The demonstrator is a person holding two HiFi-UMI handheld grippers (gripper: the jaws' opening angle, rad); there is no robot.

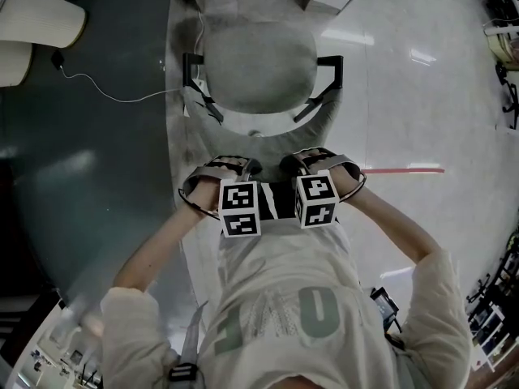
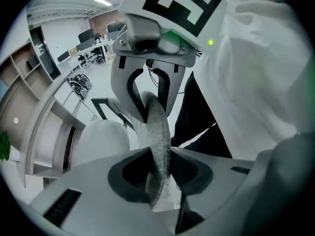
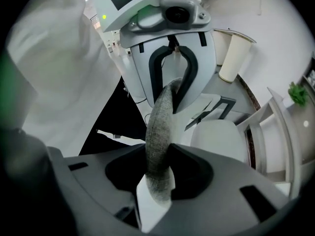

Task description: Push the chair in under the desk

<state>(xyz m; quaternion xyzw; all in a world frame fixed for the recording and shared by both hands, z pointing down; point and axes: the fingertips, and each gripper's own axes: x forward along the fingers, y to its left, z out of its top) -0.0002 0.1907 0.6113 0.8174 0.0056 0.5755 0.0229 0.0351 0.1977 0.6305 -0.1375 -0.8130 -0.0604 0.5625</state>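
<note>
The main risk from here is a crooked push. The left claw (image 1: 235, 167) and the right claw (image 1: 312, 159) sit close together at the middle of the backrest (image 2: 158, 132) top rim, so they have little leverage over where the chair heads. If one hand drives harder, I judge that the grey upholstered chair (image 1: 259, 63) could turn or veer on the glossy pale floor (image 1: 405, 96). One of the black angular armrests (image 1: 195, 73) might then knock the edge of the dark, curved-edged bench (image 1: 89, 160) at the left instead of passing beneath it. A thin white cable (image 1: 113, 96) lies on that bench, and a bump might disturb it. Both claws point steeply down, so a push that goes downward rather than forward could make the pads slip on the soft padding.

Each claw is pinching the rim. In the left gripper view the fabric runs straight between the pads, and the right gripper view shows the same, with the cloth pressed on both sides.

The chair stands directly ahead of the person, seat on the far side, beside the bench's rounded edge. How much of it is under the bench I cannot tell. The seat is a rounded, light grey cushion. The backrest rim is coarse, speckled grey cloth, thick and softly curved — likely to give under the pads.
</note>
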